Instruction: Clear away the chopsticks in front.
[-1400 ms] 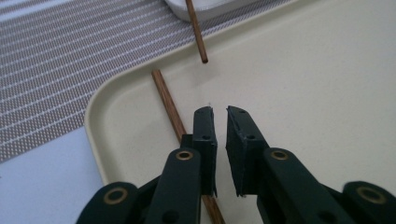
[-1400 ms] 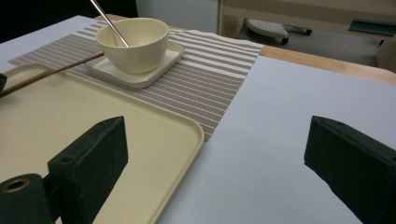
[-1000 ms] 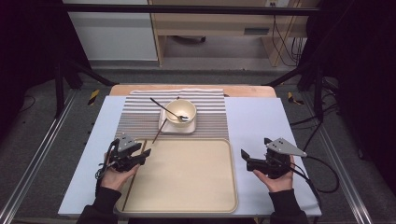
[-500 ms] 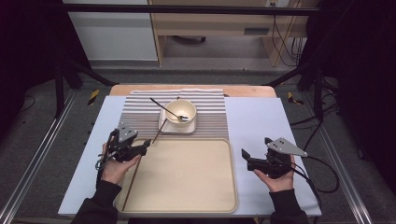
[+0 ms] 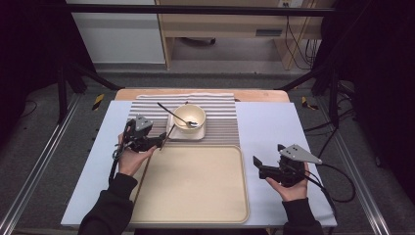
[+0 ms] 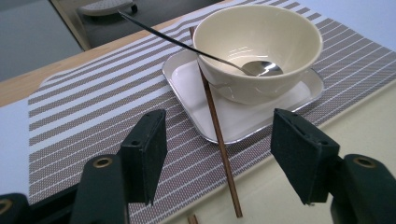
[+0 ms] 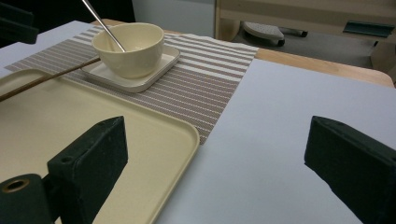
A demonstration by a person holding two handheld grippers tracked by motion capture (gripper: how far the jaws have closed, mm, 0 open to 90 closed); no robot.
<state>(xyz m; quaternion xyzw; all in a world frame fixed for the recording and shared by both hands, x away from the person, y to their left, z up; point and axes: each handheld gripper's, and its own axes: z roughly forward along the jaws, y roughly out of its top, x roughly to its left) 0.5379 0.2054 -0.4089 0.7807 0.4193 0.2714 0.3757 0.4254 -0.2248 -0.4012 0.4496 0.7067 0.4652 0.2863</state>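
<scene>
Brown and thin, the wooden chopstick leans on the rim of the white square plate under the cream bowl, its lower end on the beige tray's edge. The left gripper has just been opening, and its jaws now stand wide to either side of the stick without touching it. To grip well, I judge it should lower, centre the stick between the pads and close gently so it does not roll; the right gripper rests wide open and empty over the pale blue table cover.

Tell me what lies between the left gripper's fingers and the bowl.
In the left gripper view, the brown chopstick runs from between the left gripper's open fingers up across the striped placemat onto the white square plate, leaning against the bowl.
</scene>
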